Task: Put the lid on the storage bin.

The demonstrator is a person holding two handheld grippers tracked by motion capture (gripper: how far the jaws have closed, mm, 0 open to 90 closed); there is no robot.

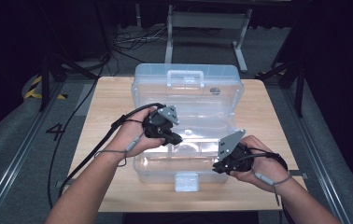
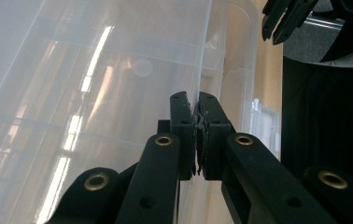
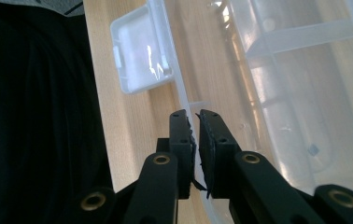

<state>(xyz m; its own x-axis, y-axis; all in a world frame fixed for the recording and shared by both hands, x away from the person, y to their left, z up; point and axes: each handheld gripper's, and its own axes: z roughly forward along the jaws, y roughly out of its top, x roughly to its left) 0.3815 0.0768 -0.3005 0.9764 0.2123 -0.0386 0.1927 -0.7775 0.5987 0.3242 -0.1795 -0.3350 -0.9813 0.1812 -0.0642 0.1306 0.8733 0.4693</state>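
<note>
- High view. A clear plastic box (image 1: 184, 140) lies open on the wooden desk (image 1: 114, 93), its lid (image 1: 186, 86) thrown back toward the far edge, handle uppermost, and its white latch (image 1: 187, 181) facing you at the near rim. Your left tool (image 1: 174, 138) reaches in from the box's left side, over the middle of the tray; your right tool (image 1: 217, 167) sits at the near right rim. Working both sides at once probably keeps the light box from sliding.
- Left gripper view. The left tool (image 2: 198, 100) has its jaws drawn together on a thin upright wall (image 2: 205, 46) of the box, which runs straight into the slot between the pads. This pinch looks like your anchor: one hand fixes the shell while the other works. The right tool's jaws (image 2: 284, 21) hang at the upper right, well apart from this grip.
- Right gripper view. The right tool (image 3: 194, 114) has its jaws nearly together, a narrow slit remaining, and the near rim (image 3: 179, 95) of the box runs into that slit. Whether the pads actually press the rim cannot be told. The latch (image 3: 139, 51) lies beyond, folded outward on the desk (image 3: 118, 140), so the front stays free.
</note>
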